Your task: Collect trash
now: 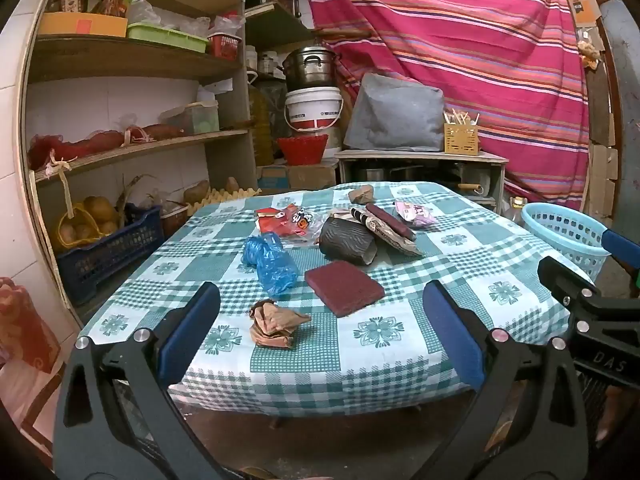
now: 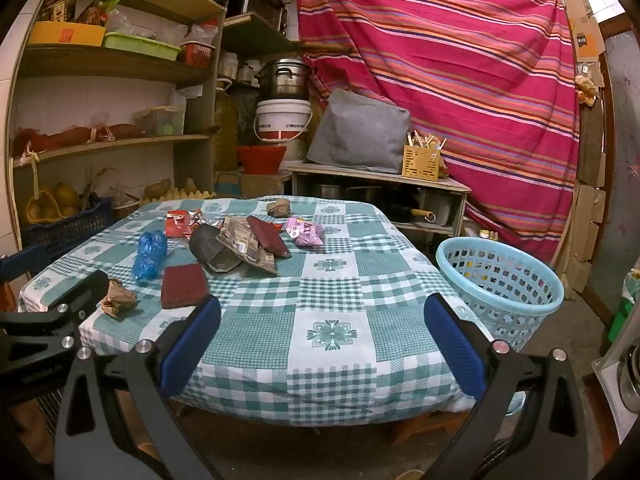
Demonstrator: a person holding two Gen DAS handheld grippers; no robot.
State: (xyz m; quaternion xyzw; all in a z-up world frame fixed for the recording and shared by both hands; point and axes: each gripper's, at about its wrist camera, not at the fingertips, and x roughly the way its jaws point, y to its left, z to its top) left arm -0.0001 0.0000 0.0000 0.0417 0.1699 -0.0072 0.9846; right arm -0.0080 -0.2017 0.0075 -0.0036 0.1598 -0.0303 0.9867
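Trash lies on a table with a green checked cloth (image 1: 400, 364) (image 2: 332, 364): a crumpled brown paper (image 1: 274, 323) (image 2: 118, 299), a blue plastic bag (image 1: 270, 262) (image 2: 149, 254), a maroon pad (image 1: 344, 286) (image 2: 184, 284), a dark cup on its side (image 1: 347, 242) (image 2: 210, 248), red wrappers (image 1: 286, 220) (image 2: 182, 222), a pink wrapper (image 1: 416, 213) (image 2: 306, 233) and a brown paper ball (image 1: 362, 193) (image 2: 278, 208). My left gripper (image 1: 320, 312) is open and empty over the near edge, just in front of the crumpled paper. My right gripper (image 2: 322, 320) is open and empty.
A light blue perforated basket (image 2: 500, 280) (image 1: 568, 236) stands on the floor right of the table. Shelves (image 1: 132, 60) with boxes and produce fill the left wall. A low cabinet (image 2: 376, 192) and a striped curtain (image 2: 460, 80) are behind the table.
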